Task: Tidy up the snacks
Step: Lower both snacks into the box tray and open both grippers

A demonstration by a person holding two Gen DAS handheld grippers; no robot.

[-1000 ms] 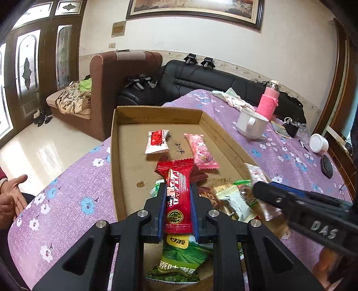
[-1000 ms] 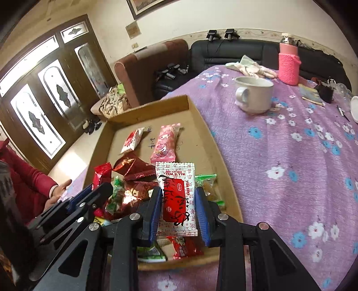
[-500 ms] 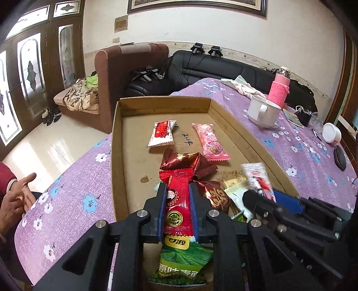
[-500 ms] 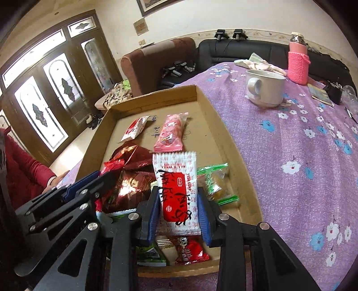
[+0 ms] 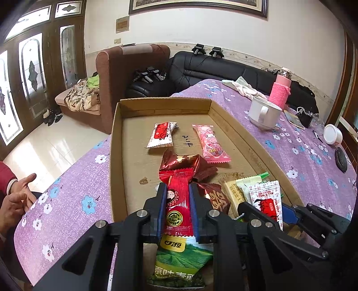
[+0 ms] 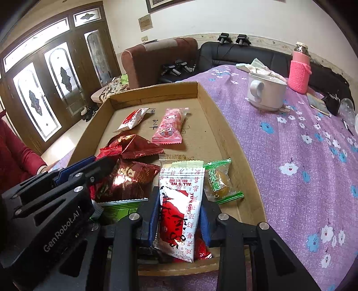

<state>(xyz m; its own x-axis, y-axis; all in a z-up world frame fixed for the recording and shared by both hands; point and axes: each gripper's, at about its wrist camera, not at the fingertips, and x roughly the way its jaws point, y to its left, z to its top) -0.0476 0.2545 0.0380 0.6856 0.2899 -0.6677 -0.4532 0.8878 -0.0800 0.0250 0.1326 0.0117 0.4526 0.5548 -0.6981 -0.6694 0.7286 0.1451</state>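
A cream wall [image 5: 201,31] carries a dark-framed picture [image 5: 197,4]. Beneath it a black leather sofa [image 5: 212,67] sits beside a brown armchair [image 5: 125,67]. Dark wooden doors [image 5: 33,67] with arched patterned glass let daylight onto the glossy pale tile floor [image 5: 56,145]

You're looking at a tray [image 5: 115,143] sitting on the table [image 5: 73,201]; two packets [image 5: 161,135] are lying at its far end, a heap [image 6: 132,179] nearer you, a mug [image 6: 266,91] standing to its right.
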